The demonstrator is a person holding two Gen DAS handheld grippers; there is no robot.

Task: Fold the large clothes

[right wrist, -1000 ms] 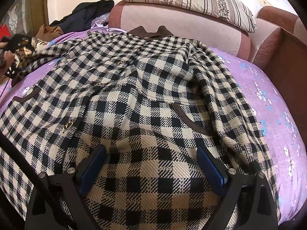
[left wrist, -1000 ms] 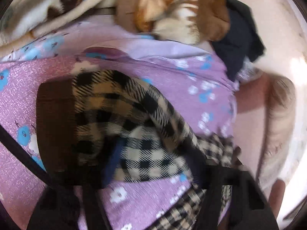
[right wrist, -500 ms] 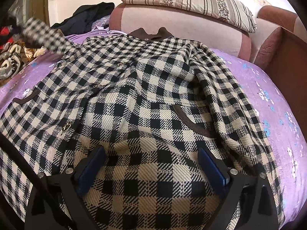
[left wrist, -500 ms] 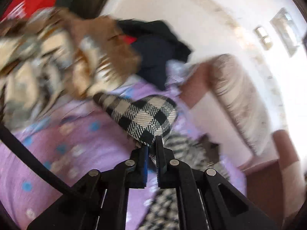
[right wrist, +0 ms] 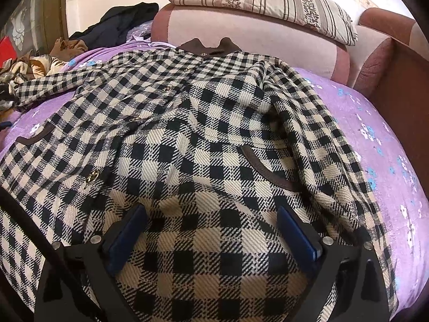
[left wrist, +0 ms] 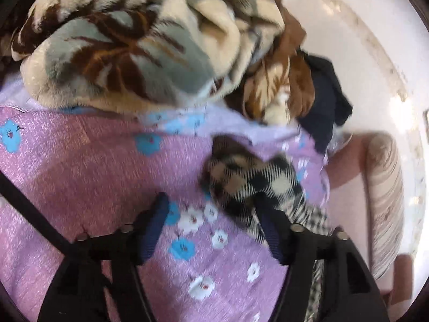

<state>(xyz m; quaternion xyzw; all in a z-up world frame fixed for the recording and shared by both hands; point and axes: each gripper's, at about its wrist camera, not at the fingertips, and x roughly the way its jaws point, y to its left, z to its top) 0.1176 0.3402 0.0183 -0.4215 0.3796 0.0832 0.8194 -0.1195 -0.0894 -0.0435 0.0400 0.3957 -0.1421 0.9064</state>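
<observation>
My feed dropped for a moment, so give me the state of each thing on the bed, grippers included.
Checked coat: spread flat, front up, buttoned, unfolded.
Coat sleeve: stretched out sideways on the bedsheet, released.
Left gripper: open, jaws just opened, nothing between them.
Right gripper: open above the coat's hem.
Blanket: crumpled in a heap.
Pillow: lying on the headboard.

Checked coat (right wrist: 203, 139) is showing coarse woven cloth, rough twill weave, matt; its collar (right wrist: 206, 47) and pocket trims are looking like smooth brown cloth; buttons (right wrist: 92, 175) are glinting like metal. Purple bedsheet (left wrist: 80, 161) is looking crinkly-textured, slightly shimmering. Blanket (left wrist: 112, 43) is looking plush and fuzzy. Striped pillow (right wrist: 262, 2) is showing smooth matt fabric. Headboard (right wrist: 241, 32) is looking velvety. Gripper frames are looking matt black plastic, pads (right wrist: 295, 233) ribbed blue.
</observation>
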